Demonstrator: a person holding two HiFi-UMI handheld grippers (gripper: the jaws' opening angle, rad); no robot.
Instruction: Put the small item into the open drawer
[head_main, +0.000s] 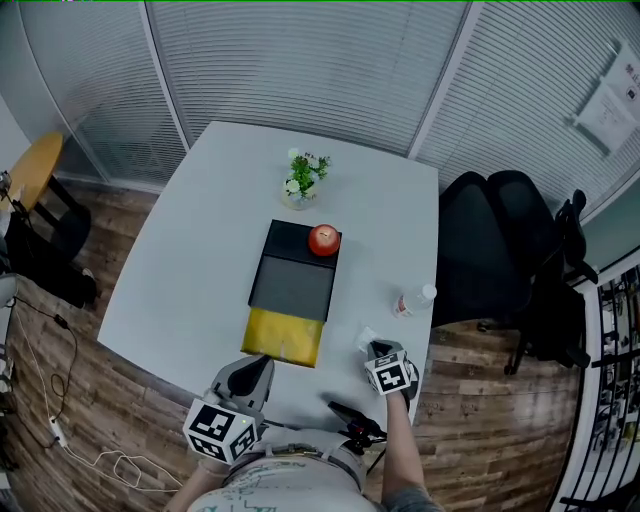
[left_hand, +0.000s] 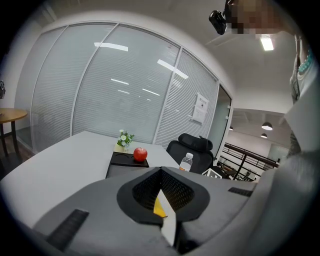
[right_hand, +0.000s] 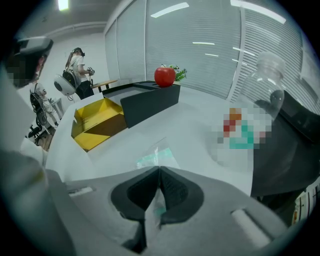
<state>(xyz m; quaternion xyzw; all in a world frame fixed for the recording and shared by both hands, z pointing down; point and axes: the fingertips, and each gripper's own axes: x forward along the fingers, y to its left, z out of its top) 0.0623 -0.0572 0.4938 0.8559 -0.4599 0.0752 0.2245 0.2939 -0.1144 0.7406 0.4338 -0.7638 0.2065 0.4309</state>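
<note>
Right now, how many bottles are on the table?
1. The bottle stands near the right edge of the table, to the right of the drawer box. From above, nothing seems to hide another.

A: State of left gripper (left_hand: 161, 170)?
B: Jaws together, nothing between them. Held low at the person's left, pointing forward and slightly down.
A: And right gripper (right_hand: 159, 171)?
B: Jaws closed on the near edge of a clear packet (right_hand: 156, 159), pads pinching it. Tilted steeply down, marker cube (head_main: 390, 373) facing up.
A: Arms?
B: Right forearm (head_main: 402, 455) reaches forward. Both grippers sit close to the body, well apart from each other.
</note>
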